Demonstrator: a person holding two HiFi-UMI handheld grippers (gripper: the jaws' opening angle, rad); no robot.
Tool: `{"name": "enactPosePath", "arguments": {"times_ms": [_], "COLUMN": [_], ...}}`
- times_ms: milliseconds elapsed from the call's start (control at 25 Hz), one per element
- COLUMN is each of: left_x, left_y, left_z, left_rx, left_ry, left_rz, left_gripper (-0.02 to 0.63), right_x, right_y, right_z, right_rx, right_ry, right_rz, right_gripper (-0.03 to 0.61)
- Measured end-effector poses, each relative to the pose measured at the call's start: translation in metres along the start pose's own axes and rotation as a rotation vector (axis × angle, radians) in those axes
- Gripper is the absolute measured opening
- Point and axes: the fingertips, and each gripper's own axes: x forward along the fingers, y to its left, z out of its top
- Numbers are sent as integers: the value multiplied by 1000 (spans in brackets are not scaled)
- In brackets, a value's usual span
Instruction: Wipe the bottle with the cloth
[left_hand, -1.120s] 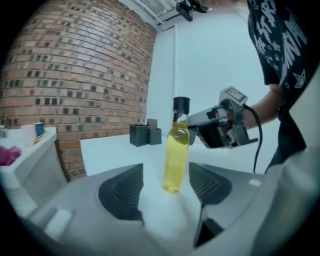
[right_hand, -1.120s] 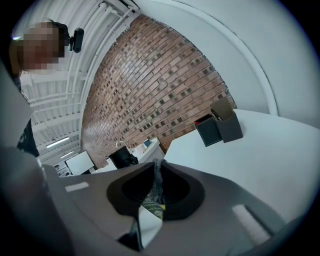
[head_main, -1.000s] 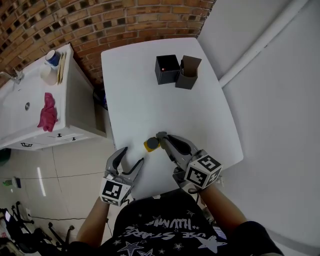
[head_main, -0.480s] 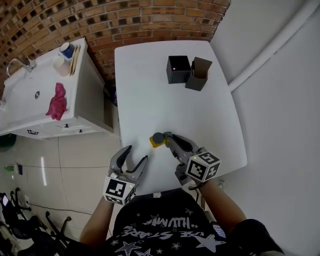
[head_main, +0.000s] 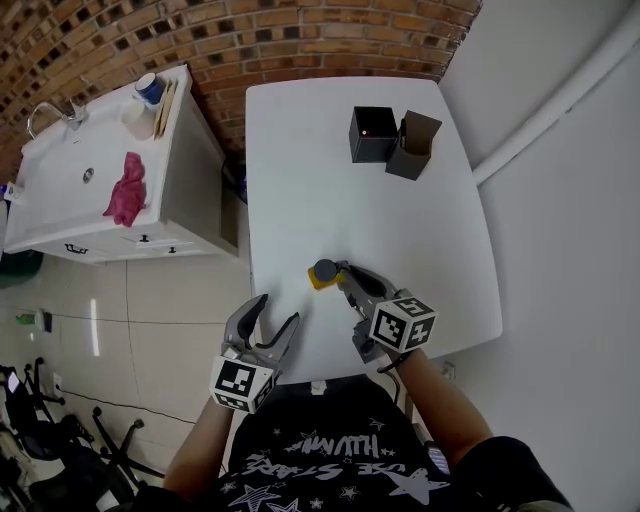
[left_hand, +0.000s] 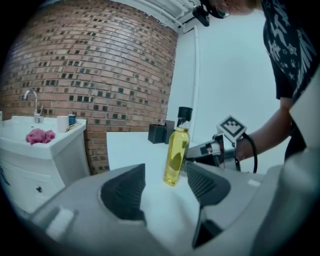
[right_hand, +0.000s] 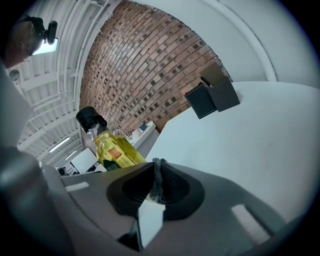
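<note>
On the white table (head_main: 400, 230) a black box (head_main: 372, 135) and a dark brown box (head_main: 414, 146) stand side by side in the upper part of the head view, well apart from the bottle. At the left of the frame is a white sink counter (head_main: 60, 215) with a tap (head_main: 48, 115) and a cup (head_main: 150, 88). On it lies the pink cloth (head_main: 125, 190), far from both grippers and separated from the table by a gap of floor. A white pipe (head_main: 560, 100) runs along the wall at the upper right.

Nothing stands between the boxes and the bottle, so the middle of the table is free. The right half of the table is also bare. The left gripper (head_main: 277, 310) hangs at the lower left corner of the table, over its edge.

The bottle (head_main: 324, 274) stands upright in the lower left part of the table, nearer to the left edge than to the right one. It is clear, filled with yellow liquid, and has a black cap and a small label.

The jaws of the left gripper stand wide apart and have just been closing a little. Nothing is between them; the bottle stands further ahead. The right gripper (head_main: 343, 271) has its tips just beside the bottle, on the bottle's right. I cannot tell if it touches. Its jaws are pressed together, with only a thin grey strip between the pads.
</note>
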Motion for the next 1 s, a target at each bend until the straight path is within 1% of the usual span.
{"name": "enactPosePath", "arguments": {"times_ms": [80,280,400,600,760,880,1000], "left_x": [-1,-4,-6,-9,-16,-20,-26], "left_y": [-2,0,-2,-1,-1,-1,6], "left_z": [1,-1,2,2,4,5,7], "left_rx": [-10,14,9,26,16,0,25], "left_ry": [4,-8,-9,-24,-21,-16,-34], "left_rz": [2,25,30,48,60,69,92], "left_gripper": [264,264,262,262,261,261,261], "right_x": [3,8,8,10,12,13,7], "right_y": [-2,-6,-8,-11,-13,-13,-13], "right_z": [-3,-10,-12,-16,-20,-21,-15], "right_rx": [-13,-36,-42,-53,-84,-108,-132], "right_ry": [14,29,35,48,60,61,42], "right_rz": [-4,-9,-12,-25,-36,-48,-69], "right_gripper": [41,41,41,41,41,41,41]}}
